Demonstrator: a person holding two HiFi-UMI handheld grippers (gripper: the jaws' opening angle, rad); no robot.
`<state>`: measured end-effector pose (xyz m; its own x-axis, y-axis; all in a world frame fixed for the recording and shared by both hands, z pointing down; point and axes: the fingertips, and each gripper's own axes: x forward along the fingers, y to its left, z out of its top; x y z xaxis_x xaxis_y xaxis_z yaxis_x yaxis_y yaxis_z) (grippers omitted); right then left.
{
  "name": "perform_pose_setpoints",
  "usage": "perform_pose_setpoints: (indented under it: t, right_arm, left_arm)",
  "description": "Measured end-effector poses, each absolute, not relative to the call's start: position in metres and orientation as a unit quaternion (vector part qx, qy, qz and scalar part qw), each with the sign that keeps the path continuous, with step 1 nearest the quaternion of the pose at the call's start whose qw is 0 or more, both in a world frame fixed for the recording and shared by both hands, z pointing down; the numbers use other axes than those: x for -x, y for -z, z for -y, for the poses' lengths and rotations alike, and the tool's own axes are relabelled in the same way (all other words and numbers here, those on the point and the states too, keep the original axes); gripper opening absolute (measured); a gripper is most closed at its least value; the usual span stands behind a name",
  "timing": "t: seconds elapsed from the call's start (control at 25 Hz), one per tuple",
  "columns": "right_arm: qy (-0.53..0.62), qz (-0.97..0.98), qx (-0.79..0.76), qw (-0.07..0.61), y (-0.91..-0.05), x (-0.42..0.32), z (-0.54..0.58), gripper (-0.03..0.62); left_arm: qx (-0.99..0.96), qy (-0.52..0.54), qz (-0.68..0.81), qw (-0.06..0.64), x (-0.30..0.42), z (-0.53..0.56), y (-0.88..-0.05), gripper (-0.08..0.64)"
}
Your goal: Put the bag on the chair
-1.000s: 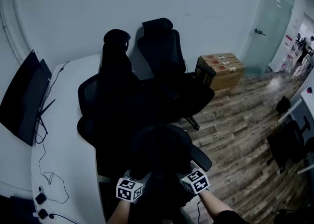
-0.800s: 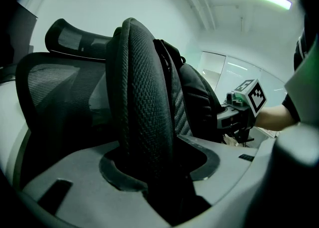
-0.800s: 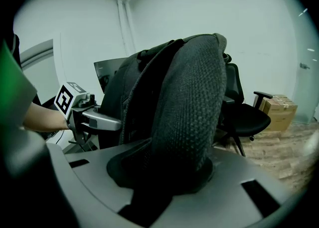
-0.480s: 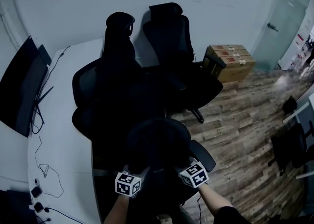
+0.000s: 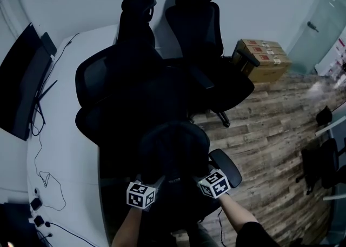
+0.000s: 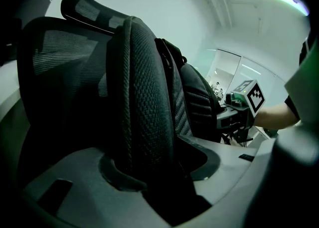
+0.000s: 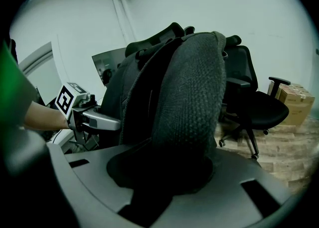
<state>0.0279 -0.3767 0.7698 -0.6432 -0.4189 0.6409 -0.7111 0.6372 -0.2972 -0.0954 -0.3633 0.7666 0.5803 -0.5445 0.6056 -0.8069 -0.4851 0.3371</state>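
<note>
- We grip the black fabric bag (image 5: 174, 153) from both sides: the left gripper (image 6: 162, 169) pinches its padded mesh strap, and the right gripper (image 7: 169, 169) clamps its knitted edge.
- From the head view, the bag sits at 12 o'clock of both grippers, with the black mesh office chair (image 5: 116, 92) beyond at 11 o'clock.

Dark monitor (image 5: 21, 86), white desk (image 5: 70, 148), cardboard boxes (image 5: 265, 61) on wooden floor (image 5: 270, 132)

Black bag (image 5: 174, 151), black chair (image 5: 130, 94), white desk (image 5: 65, 154)

Office: swivel chairs (image 5: 197, 35), white desk (image 5: 65, 154), monitor (image 5: 19, 89), cardboard boxes (image 5: 265, 59), plank floor (image 5: 270, 132).
</note>
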Motion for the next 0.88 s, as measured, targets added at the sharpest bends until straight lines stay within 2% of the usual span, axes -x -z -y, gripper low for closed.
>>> perform_pose_setpoints:
  t: [0.52, 0.88]
  right_arm:
    - [-0.302, 0.856, -0.303, 0.291, -0.819, -0.020, 0.401, 0.123]
    - [-0.312, 0.850, -0.298, 0.302, -0.844, -0.015, 0.417, 0.151]
  left_arm:
    - [-0.816, -0.226, 0.410, 0.340, 0.106, 0.385, -0.815, 0.230]
    - [-0.803, -0.228, 0.415, 0.362, 0.117, 0.398, -0.842, 0.261]
